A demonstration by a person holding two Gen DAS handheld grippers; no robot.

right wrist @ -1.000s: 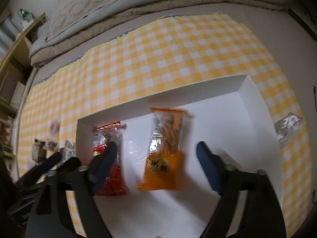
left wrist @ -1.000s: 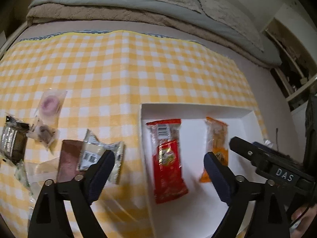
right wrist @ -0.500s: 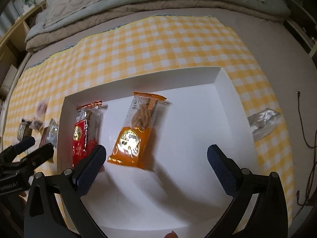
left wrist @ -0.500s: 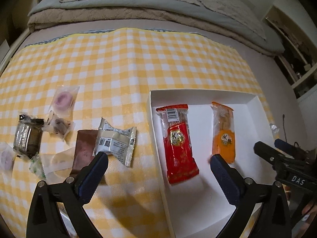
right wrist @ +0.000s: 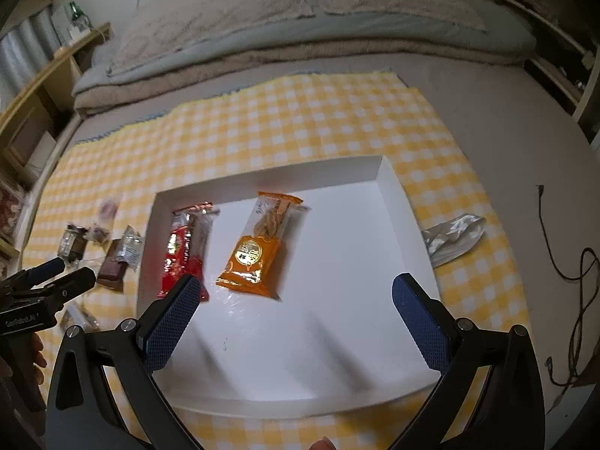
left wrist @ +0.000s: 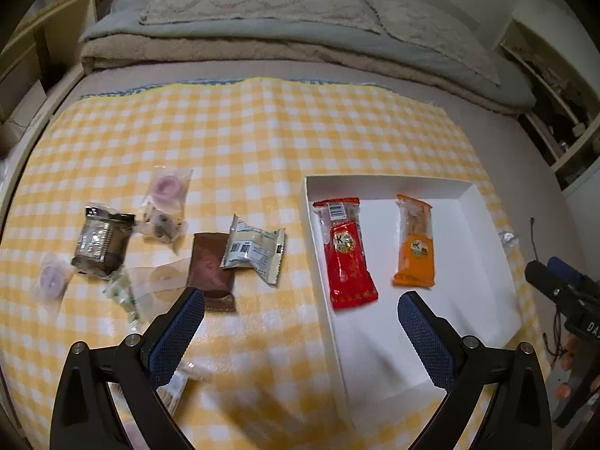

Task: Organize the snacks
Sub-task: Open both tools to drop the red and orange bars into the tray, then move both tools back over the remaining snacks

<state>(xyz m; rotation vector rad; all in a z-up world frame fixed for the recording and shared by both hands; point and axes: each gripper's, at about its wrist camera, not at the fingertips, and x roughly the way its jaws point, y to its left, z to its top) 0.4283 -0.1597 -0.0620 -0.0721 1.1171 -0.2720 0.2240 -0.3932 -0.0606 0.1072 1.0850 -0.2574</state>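
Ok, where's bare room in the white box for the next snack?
The white box is bare right of the orange packet and along its near edge. The red packet crowds its left wall; loose snacks clutter the cloth further left.

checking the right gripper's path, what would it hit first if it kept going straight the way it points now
Most likely the bare white floor of the box. The right gripper is open and empty, aimed steeply down, right of the orange snack pack; depth is hard to judge.

Two snack packets [left wrist: 350, 255] lie side by side in the box [left wrist: 483, 202], loose snacks [left wrist: 210, 266] on the cloth [left wrist: 243, 131] to its left.
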